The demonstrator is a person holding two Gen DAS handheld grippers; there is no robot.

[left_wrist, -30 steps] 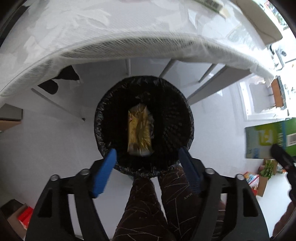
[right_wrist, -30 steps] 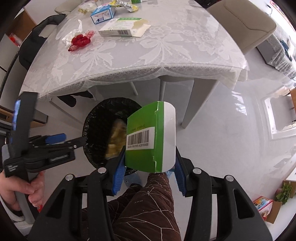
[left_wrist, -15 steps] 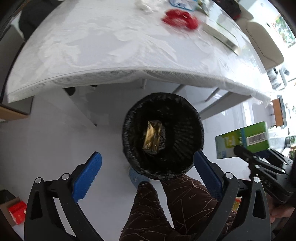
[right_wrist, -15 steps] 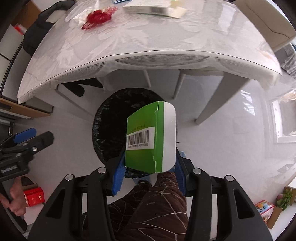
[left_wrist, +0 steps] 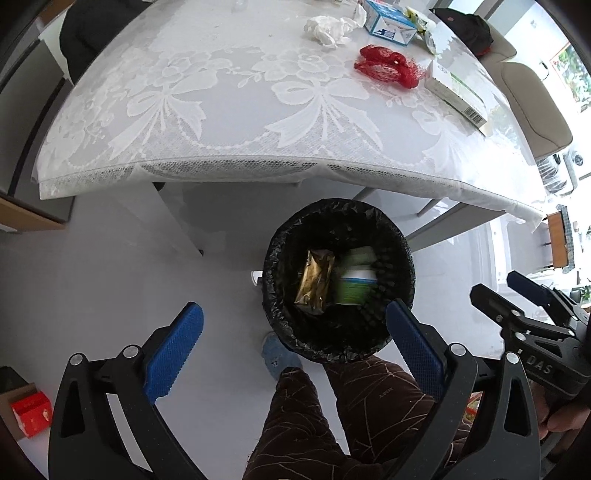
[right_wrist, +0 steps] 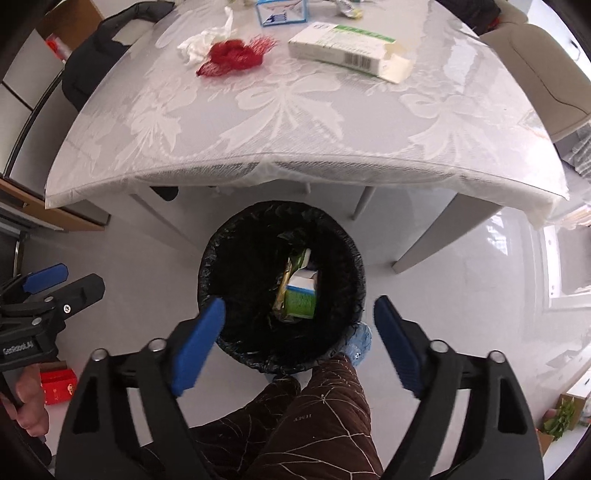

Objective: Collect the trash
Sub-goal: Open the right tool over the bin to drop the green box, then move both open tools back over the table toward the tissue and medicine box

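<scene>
1. Bin: 1 round waste bin w/ crinkled black plastic liner (right_wrist: 236,240) on the white floor, just in front of the table edge, seen from above in both wrist views.
2. In bin: 2 items. 1 green-and-white cardboard carton (right_wrist: 301,295) lies at the bottom, blurred in left wrist view (left_wrist: 354,284); 1 gold foil wrapper (left_wrist: 314,282) touching it, on its left.
3. Right gripper (right_wrist: 295,345), black frame w/ 2 blue pads: jaws have just been opening, now spread wide, nothing between the pads; carton is far below them in the bin.
4. Left gripper (left_wrist: 295,354), same build, 2 blue pads: jaws spread fully, nothing pinched; it hangs above the bin's near-left rim.
5. Table: 1 table w/ white lace cloth (right_wrist: 295,122) beyond the bin. Trash on it, counted:
   - 1 red mesh net bag (right_wrist: 232,55), crumpled
   - 1 crumpled white tissue (right_wrist: 199,46), touching the net's left side
   - 1 long flat white-and-green box w/ barcode (right_wrist: 347,48), end flap open, right of the net
   - 1 small blue-and-white carton (right_wrist: 282,11) at the far edge
   - 1 yellowish wrapper (left_wrist: 421,24) near the blue carton; partly cut off, can't tell more.
6. Person: 2 legs in brown patterned trousers (right_wrist: 314,417), right at the bin's near rim; blue shoe cover (right_wrist: 358,341) touching the bin.
7. Floor extras: 1 red box (right_wrist: 57,384) at lower left.
8. Chairs: 1 beige chair (right_wrist: 535,66) at right of table, 1 black-draped chair (right_wrist: 99,51) at left.
</scene>
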